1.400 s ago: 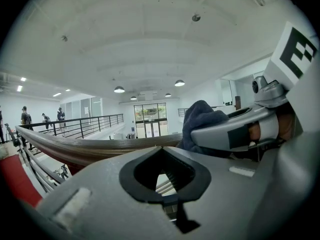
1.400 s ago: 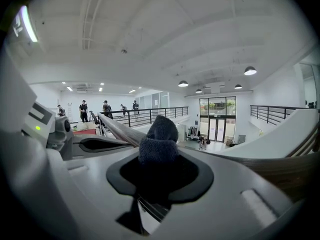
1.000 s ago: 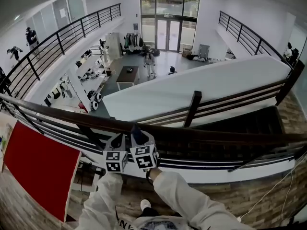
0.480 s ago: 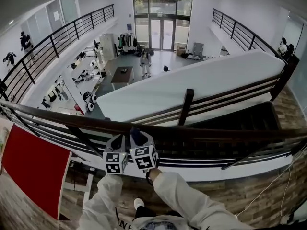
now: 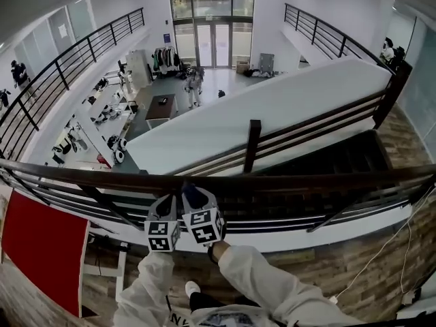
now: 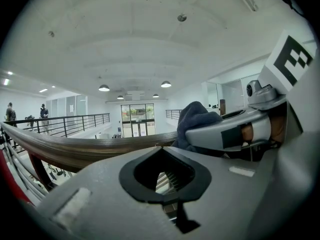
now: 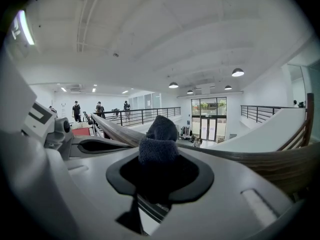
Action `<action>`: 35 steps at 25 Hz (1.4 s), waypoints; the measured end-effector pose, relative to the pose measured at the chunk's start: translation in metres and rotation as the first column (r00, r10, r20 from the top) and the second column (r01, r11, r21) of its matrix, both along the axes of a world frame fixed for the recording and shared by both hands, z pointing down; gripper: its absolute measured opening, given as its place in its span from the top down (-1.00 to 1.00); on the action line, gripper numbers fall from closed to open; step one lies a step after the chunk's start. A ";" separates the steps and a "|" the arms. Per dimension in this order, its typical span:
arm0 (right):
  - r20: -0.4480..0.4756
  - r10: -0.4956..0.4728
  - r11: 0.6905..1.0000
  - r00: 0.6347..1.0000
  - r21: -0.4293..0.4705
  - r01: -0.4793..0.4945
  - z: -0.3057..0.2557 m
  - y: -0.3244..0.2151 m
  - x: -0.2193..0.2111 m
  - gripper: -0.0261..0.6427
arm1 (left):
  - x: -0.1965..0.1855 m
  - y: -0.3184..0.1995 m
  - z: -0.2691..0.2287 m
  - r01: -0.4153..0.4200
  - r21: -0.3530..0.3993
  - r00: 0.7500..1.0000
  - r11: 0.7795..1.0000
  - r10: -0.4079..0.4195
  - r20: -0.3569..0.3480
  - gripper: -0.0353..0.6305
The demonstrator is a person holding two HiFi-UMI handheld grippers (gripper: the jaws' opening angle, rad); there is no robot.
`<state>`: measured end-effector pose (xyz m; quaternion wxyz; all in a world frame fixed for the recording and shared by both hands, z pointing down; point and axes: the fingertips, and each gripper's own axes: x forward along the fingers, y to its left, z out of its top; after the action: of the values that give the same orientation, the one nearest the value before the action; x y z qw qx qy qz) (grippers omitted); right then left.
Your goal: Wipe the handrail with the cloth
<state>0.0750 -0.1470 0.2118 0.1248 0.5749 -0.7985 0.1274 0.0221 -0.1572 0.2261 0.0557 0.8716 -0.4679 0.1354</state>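
- The right gripper (image 7: 159,176) is pinching a dark blue cloth (image 7: 159,134), its jaws pressing together on the fabric while a bunched tuft is sticking up above them
- The cloth appears to be lying against the top of the dark wooden handrail (image 5: 306,181), left of the post (image 5: 253,142) that is standing beyond the rail in the head view
- The left gripper (image 6: 165,173) is hovering just beside the right one, its jaws meeting at the tips with nothing between them
- The person's sleeves (image 5: 252,278) are reaching forward, bringing both grippers close together at the rail
- Judging progress: with the cloth at the rail, wiping seems to be under way, but the wood is looking the same on both sides, so no wiped stretch is standing out
- Long runs of handrail are stretching away to the left and right, so most of the job is probably remaining
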 end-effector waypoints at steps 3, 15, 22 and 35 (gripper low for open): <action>0.004 0.008 1.000 1.000 0.002 -0.008 0.001 0.006 0.019 0.57 | 0.017 0.005 0.002 -0.009 0.016 1.000 1.000 0.009 0.005 0.91; 0.024 0.074 0.997 0.997 0.018 -0.074 0.005 0.033 0.098 0.57 | 0.096 0.030 0.008 -0.076 0.009 0.997 0.997 0.077 -0.011 0.91; 0.016 0.124 0.992 0.992 0.027 -0.124 0.003 0.051 0.152 0.56 | 0.158 0.047 -0.005 -0.154 0.023 0.988 0.988 0.155 -0.029 0.91; 0.016 0.247 0.968 0.969 0.028 -0.248 0.001 0.089 0.261 0.56 | 0.272 0.082 -0.008 -0.300 0.036 0.952 0.953 0.302 -0.044 0.91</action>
<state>0.3359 -0.0582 0.2124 0.0943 0.6710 -0.7231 0.1336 0.2942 -0.0748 0.2185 0.0330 0.9364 -0.3301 0.1142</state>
